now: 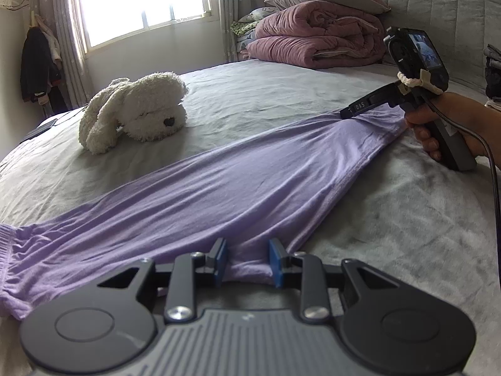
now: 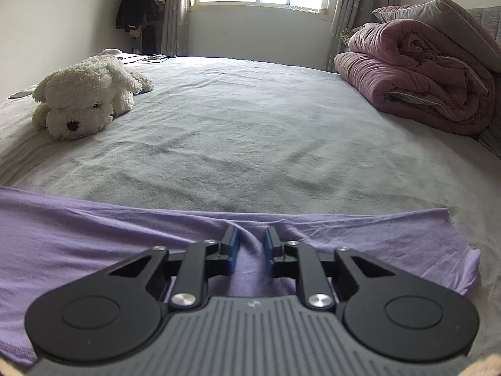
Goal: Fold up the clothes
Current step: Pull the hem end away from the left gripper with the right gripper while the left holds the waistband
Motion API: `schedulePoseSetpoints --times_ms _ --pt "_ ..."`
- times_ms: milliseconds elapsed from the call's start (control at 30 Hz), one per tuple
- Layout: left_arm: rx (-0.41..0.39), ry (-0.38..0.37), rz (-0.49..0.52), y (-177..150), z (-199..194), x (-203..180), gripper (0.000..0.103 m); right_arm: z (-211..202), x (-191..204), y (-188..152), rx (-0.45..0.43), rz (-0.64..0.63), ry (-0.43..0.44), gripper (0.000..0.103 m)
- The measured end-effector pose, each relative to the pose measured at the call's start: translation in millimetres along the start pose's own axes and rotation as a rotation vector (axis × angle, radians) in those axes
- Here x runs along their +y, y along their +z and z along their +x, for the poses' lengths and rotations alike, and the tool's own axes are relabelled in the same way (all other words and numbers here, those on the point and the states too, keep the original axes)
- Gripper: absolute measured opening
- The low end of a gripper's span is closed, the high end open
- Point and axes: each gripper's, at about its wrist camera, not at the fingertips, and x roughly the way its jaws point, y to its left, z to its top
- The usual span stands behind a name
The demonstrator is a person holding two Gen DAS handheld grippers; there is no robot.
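Flat across the grey bed (image 1: 407, 219) lies a lilac garment (image 1: 219, 181), stretched between the two claws. The left claw (image 1: 247, 261) sits at the near edge of the cloth, its blue pads clamped on a bunched fold of the fabric. The right claw (image 1: 347, 113), held by a hand (image 1: 438, 125), reaches the far end of the garment, and in its own view a ridge of cloth rises between its fingers (image 2: 233, 249), pinched there. From that view the lilac cloth spreads leftward out of frame and ends in a ragged corner on the right. A white stuffed dog (image 1: 134, 112) lies on the bed well apart from the garment, toward the window (image 1: 141, 0). A folded pink quilt (image 1: 316, 37) is stacked with pillows at the padded headboard (image 1: 438, 6).
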Motion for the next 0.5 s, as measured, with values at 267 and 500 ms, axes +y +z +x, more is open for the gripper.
schedulePoseSetpoints --times_ms 267,500 --pt "0.007 0.001 0.002 1.1 -1.0 -0.2 0.029 -0.2 16.0 9.9 -0.003 -0.076 -0.089 0.001" --pt "0.014 -0.003 0.000 2.6 -2.9 1.2 0.030 12.2 27.4 10.7 0.025 -0.130 -0.130 0.001"
